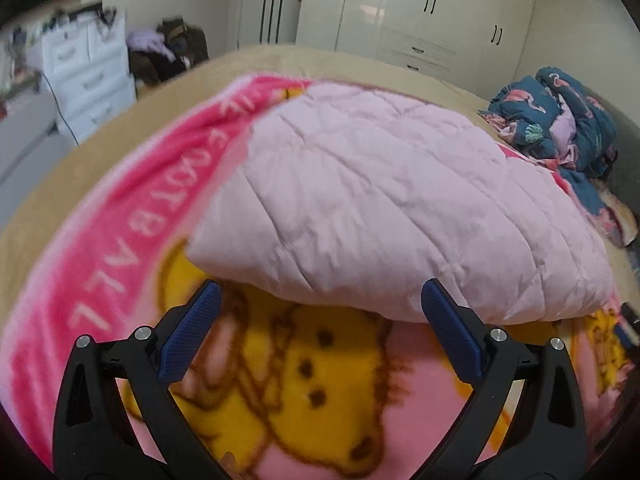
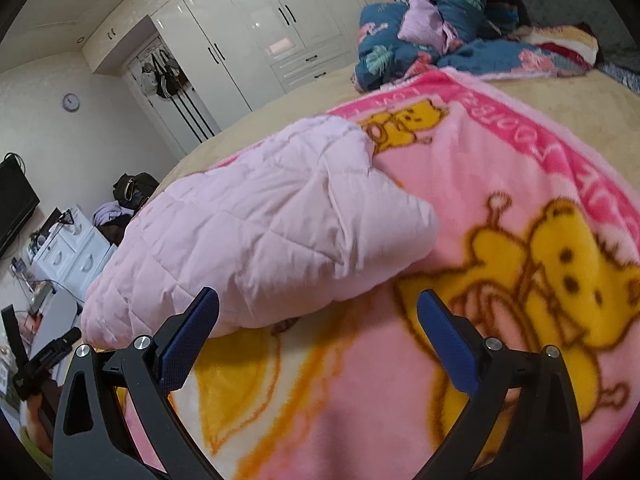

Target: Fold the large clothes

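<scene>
A pale pink quilted garment [image 1: 384,208] lies folded in a thick bundle on a pink and yellow cartoon blanket [image 1: 304,380] spread over the bed. My left gripper [image 1: 320,300] is open and empty, just in front of the bundle's near edge. In the right wrist view the same garment [image 2: 256,232] lies to the left and ahead, on the blanket [image 2: 460,208]. My right gripper [image 2: 318,308] is open and empty, close to the bundle's near edge, its left fingertip [image 2: 204,308] against the fabric's outline.
A heap of dark blue flowered bedding [image 1: 560,120] [image 2: 432,28] lies at the far corner of the bed. White wardrobes [image 1: 420,8] [image 2: 248,28] line the far wall. A white drawer unit [image 1: 88,76] [image 2: 72,248] and a pile of clothes [image 1: 168,52] stand beside the bed.
</scene>
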`<state>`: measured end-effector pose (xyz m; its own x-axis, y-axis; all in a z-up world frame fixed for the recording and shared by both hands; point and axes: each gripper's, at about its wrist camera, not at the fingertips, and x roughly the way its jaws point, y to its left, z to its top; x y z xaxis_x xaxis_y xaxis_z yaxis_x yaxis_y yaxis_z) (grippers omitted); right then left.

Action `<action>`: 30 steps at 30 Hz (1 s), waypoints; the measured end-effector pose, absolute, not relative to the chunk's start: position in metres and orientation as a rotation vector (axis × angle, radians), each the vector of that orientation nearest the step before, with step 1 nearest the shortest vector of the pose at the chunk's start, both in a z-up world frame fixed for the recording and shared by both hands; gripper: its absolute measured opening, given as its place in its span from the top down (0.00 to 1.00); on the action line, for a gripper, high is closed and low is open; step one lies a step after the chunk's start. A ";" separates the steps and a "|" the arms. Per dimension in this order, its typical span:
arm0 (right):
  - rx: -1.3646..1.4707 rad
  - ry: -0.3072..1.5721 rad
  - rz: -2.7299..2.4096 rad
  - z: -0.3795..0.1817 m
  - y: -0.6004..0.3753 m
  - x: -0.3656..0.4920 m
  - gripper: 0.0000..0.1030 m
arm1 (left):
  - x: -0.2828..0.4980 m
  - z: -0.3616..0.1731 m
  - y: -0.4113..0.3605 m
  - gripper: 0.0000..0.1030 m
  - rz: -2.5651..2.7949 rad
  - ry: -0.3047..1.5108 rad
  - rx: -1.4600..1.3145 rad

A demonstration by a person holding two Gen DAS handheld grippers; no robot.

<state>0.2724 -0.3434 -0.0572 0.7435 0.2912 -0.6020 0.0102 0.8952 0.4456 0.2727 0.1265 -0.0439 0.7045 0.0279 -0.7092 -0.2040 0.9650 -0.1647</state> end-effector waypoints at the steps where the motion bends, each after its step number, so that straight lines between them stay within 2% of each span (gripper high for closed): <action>1: 0.446 0.729 0.158 -0.060 -0.343 0.274 0.04 | 0.274 -0.047 0.127 0.09 0.124 0.792 -0.261; 8: 0.523 0.780 0.177 -0.077 -0.340 0.289 0.04 | 0.281 -0.069 0.138 0.09 0.075 0.827 -0.455; 16: 0.633 0.806 0.177 -0.083 -0.344 0.323 0.04 | 0.310 -0.082 0.165 0.09 0.042 0.779 -0.710; 21: 0.782 0.863 0.192 -0.101 -0.345 0.356 0.04 | 0.325 -0.089 0.169 0.08 0.045 0.780 -0.736; 30: 0.847 0.852 0.132 -0.113 -0.334 0.390 0.04 | 0.349 -0.102 0.179 0.08 0.025 0.776 -0.825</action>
